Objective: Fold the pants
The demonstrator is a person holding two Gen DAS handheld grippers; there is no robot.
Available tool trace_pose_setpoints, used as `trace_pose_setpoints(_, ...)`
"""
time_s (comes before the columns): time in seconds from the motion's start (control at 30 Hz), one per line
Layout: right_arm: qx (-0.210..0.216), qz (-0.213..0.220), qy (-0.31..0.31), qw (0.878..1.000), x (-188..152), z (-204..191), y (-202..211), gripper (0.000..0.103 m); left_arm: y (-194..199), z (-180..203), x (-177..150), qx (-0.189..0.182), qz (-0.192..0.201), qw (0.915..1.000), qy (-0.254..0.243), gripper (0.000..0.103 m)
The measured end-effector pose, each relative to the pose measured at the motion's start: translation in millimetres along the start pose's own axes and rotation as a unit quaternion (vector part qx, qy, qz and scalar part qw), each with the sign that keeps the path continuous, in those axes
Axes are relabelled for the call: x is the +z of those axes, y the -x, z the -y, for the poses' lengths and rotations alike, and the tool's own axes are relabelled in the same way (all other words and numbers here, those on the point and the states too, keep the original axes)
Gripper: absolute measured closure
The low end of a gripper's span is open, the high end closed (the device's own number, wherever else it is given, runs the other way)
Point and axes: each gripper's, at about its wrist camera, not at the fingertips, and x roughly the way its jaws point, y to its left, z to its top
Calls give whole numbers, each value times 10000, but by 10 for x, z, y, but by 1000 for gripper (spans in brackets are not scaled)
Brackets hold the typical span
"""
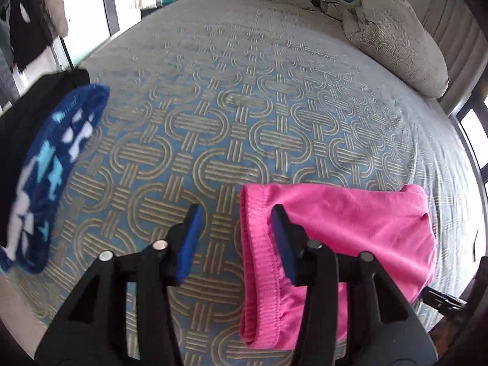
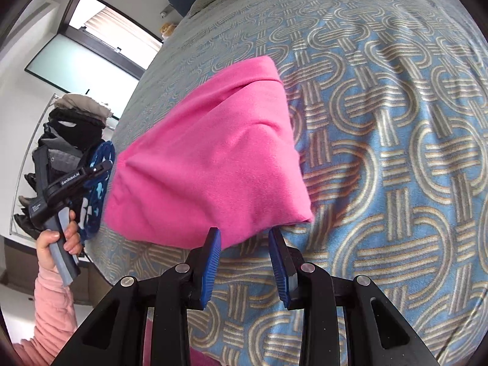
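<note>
the pink pants [image 1: 332, 241] lie folded into a compact bundle on the blue and tan patterned bedspread [image 1: 244, 116], just ahead of the left gripper [image 1: 235, 244] and to its right. its blue-padded jaws stand apart, with bare bedspread showing between them; the right-hand jaw overlaps the ribbed waistband edge, though i cannot tell if it touches the cloth. the near end of the pants is cut off behind the gripper's black frame.

from the right gripper [image 2: 245, 259], the same pants [image 2: 207, 164] sit directly ahead, their near edge just past the fingertips. those jaws are apart too, holding nothing.

off to the left gripper's left, a blue fleece garment [image 1: 55, 164] with pale shapes lies at the bed's edge, partly on something black that i cannot make out. a grey pillow [image 1: 393, 39] rests far ahead to the right. beyond the bed, a rack of dark clothes [image 2: 70, 134] is half hidden by the other gripper's handle.
</note>
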Motion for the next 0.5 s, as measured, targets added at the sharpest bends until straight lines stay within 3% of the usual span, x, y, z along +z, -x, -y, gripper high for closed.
trace_pose_setpoints(0.07,-137,101,6,9999,-26,62,105,70,124,156,109,77,315,9992,-220,44)
trace_pose_setpoints(0.13,-361,207,113,9991,-61,101,184,70,127,470,259,-459,286,9972,-514,44)
trace_pose_setpoints(0.27,-869,120,445,9951,-115,113,119,70,-129,1323,375,-1384,-222,9802,-1399,43)
trace_pose_setpoints(0.33,-879,172,478,9948,-147,111,86,70,-339,1725,361,-1527,-521,9708,-1778,44)
trace_pose_setpoints(0.5,-558,376,493,9965,-65,93,76,70,-650,2326,289,-1837,-1025,9528,-2190,44)
